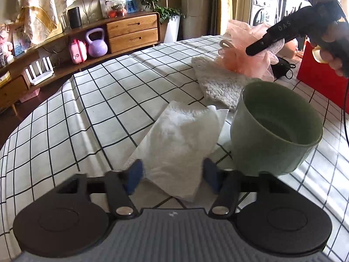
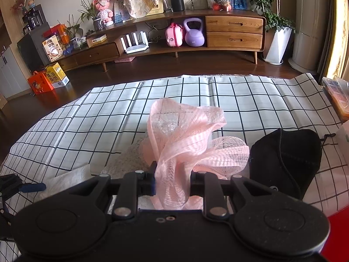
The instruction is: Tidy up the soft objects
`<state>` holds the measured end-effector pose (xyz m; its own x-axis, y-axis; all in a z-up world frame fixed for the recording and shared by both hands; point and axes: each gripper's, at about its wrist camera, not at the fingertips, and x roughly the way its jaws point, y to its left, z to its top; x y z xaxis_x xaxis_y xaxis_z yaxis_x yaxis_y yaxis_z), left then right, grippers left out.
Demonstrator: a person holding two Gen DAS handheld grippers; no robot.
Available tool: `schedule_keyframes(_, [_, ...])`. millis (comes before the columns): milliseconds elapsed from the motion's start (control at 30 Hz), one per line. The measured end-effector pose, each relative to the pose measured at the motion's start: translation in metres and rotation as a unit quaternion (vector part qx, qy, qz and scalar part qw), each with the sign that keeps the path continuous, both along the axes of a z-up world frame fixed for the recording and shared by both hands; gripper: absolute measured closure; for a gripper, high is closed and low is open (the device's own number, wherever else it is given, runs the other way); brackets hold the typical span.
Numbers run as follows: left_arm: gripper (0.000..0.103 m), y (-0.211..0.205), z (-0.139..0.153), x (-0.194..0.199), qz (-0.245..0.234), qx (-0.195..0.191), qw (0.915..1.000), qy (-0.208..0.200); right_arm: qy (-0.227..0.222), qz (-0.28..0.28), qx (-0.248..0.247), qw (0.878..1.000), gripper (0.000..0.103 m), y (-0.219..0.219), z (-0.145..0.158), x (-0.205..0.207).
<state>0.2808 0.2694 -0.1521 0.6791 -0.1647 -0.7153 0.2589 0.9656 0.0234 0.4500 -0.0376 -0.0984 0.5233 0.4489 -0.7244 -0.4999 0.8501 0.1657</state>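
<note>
Right hand-held gripper (image 2: 172, 184) pinches a crumpled pink mesh bath pouf (image 2: 185, 144); left hand-held gripper (image 1: 172, 175) stands spread around a white paper towel (image 1: 181, 139), pads apart from it

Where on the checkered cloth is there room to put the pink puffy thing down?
The checkered tablecloth lies bare left of the white paper towel, toward the wooden sideboard. It is crowded around the green bowl: the fluffy white cloth, pink mesh bath pouf and black face mask cluster there.
</note>
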Motion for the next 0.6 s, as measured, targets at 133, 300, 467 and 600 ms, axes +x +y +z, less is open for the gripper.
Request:
schedule_keyframes(133, [0.081,0.002,0.002,0.000,0.013,0.002,0.9999,-0.002,0.001,0.000,0.000,1.000,0.082,0.000,-0.001,-0.001])
schedule_keyframes(300, [0.094,0.001,0.004,-0.003,0.044,0.010,0.9989,-0.016,-0.007,0.001,-0.001,1.000,0.090,0.000,0.000,-0.004])
schedule_keyframes(467, [0.095,0.008,0.009,-0.004,0.087,0.002,0.9960,-0.021,-0.019,0.001,0.001,1.000,0.096,-0.006,0.004,-0.010])
schedule_keyframes(600, [0.095,0.010,0.017,-0.009,0.112,-0.011,0.9934,-0.025,-0.027,0.003,0.007,1.000,0.097,-0.015,0.011,-0.020])
